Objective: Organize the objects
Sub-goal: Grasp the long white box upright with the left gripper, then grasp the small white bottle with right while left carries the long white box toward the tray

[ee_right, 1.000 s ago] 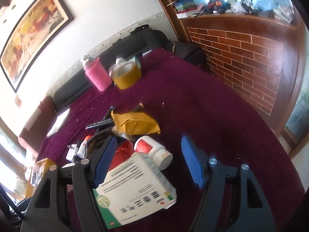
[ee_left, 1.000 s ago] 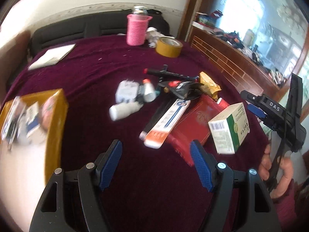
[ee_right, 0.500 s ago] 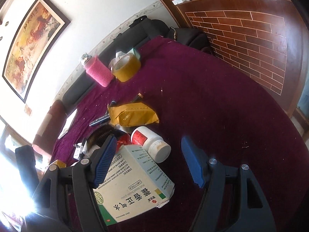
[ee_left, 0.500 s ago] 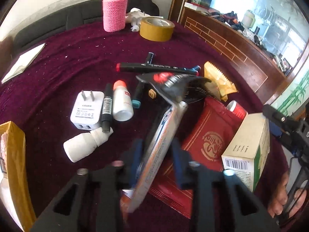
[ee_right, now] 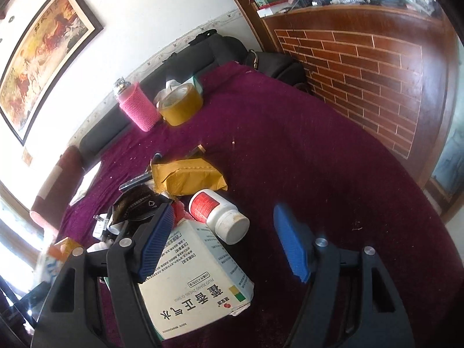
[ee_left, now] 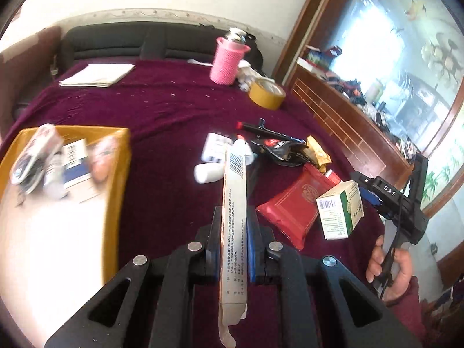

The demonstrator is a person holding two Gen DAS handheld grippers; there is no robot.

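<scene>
My left gripper point(ee_left: 233, 220) is shut on a long flat white carton point(ee_left: 234, 203) and holds it on edge above the maroon cloth. A yellow box point(ee_left: 113, 179) with several items inside lies at the left. My right gripper point(ee_right: 223, 240) is open and empty over a white and green medicine box point(ee_right: 200, 278) and a white pill bottle with a red label point(ee_right: 217, 214). The right gripper also shows in the left wrist view point(ee_left: 374, 191), beside the medicine box point(ee_left: 339, 211).
A pile of a red packet point(ee_left: 293, 203), black pouch point(ee_left: 278, 148), yellow packet point(ee_right: 188, 178), markers, small white bottle point(ee_left: 208, 172) and charger lies mid-table. A pink-sleeved flask point(ee_left: 229, 58), tape roll point(ee_left: 266, 94) and papers point(ee_left: 95, 75) sit far back. A brick-patterned wall point(ee_right: 362, 66) stands right.
My left gripper closed on the long white carton and lifted it off the pile, pulling back toward the yellow box. The right gripper stayed open over the medicine box.
</scene>
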